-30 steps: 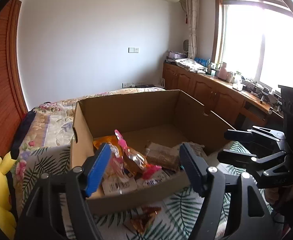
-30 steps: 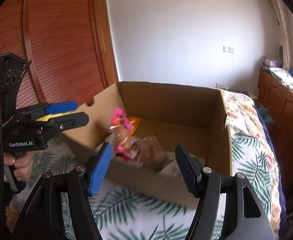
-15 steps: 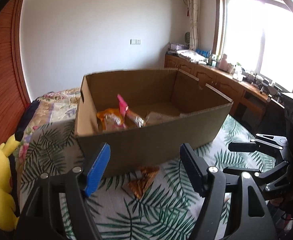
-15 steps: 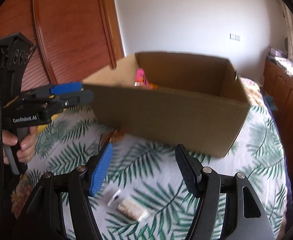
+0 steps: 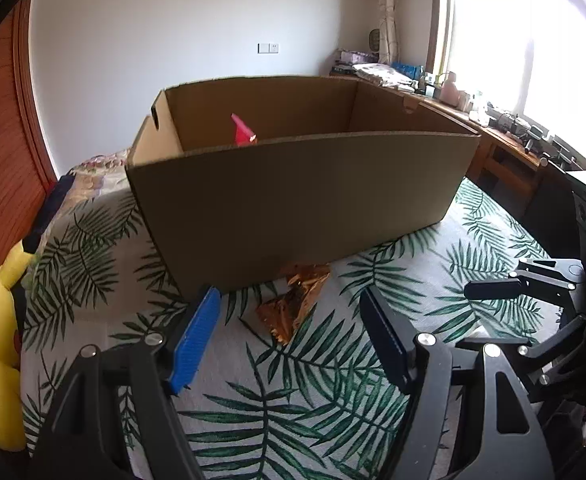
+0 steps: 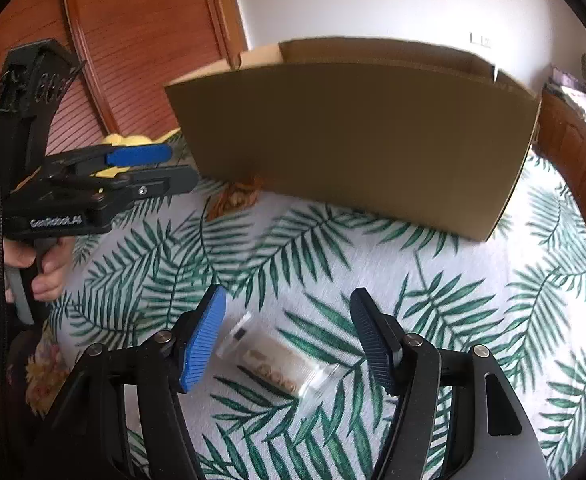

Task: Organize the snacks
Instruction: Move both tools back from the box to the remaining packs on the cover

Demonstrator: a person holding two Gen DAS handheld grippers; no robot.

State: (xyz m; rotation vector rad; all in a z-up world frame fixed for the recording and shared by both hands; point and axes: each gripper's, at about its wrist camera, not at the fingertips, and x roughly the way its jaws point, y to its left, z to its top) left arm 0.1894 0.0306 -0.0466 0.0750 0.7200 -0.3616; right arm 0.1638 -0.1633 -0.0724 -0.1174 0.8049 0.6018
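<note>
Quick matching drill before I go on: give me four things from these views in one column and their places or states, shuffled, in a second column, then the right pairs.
1. gold wrapper
2. clear packet
3. pink wrapper
4. left gripper

A. pokes up inside the cardboard box
B. lies on the leaf-print cover, between the right gripper's open jaws
C. lies at the foot of the box's near wall
D. open, empty

Pairs: 1-C, 2-B, 3-A, 4-D

Clear snack packet (image 6: 279, 362) flat on bedspread, open cardboard box (image 5: 301, 196)
</note>
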